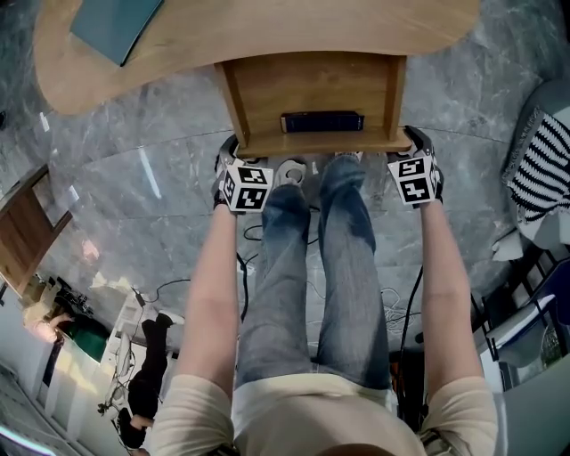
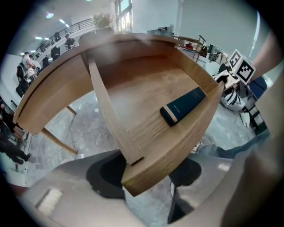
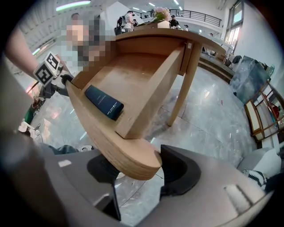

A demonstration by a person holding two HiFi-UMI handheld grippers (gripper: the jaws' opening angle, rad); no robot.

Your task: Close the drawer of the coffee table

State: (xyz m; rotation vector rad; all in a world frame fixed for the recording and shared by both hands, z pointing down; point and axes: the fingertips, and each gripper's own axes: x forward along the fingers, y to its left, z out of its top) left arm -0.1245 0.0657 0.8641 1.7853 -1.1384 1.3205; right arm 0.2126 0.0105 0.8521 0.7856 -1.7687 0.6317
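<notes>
The wooden drawer (image 1: 316, 93) stands pulled out from under the coffee table top (image 1: 267, 27), toward the person's knees. A dark blue flat case (image 1: 321, 121) lies inside it, against the front panel. My left gripper (image 1: 233, 153) sits at the drawer's front left corner and my right gripper (image 1: 413, 142) at the front right corner, both pointing steeply down. In the left gripper view the front panel's corner (image 2: 177, 150) fills the gap of the left gripper (image 2: 146, 177). In the right gripper view the panel's rounded end (image 3: 111, 142) sits between the pads of the right gripper (image 3: 135, 170), touching both.
A teal book (image 1: 116, 22) lies on the table top. The person's jeans-clad legs (image 1: 312, 267) and sneakers (image 1: 292, 171) are just in front of the drawer. A table leg (image 3: 184, 88) stands to the right. Cables (image 1: 258, 236) trail on the grey marble floor; a striped cloth (image 1: 543, 169) is at far right.
</notes>
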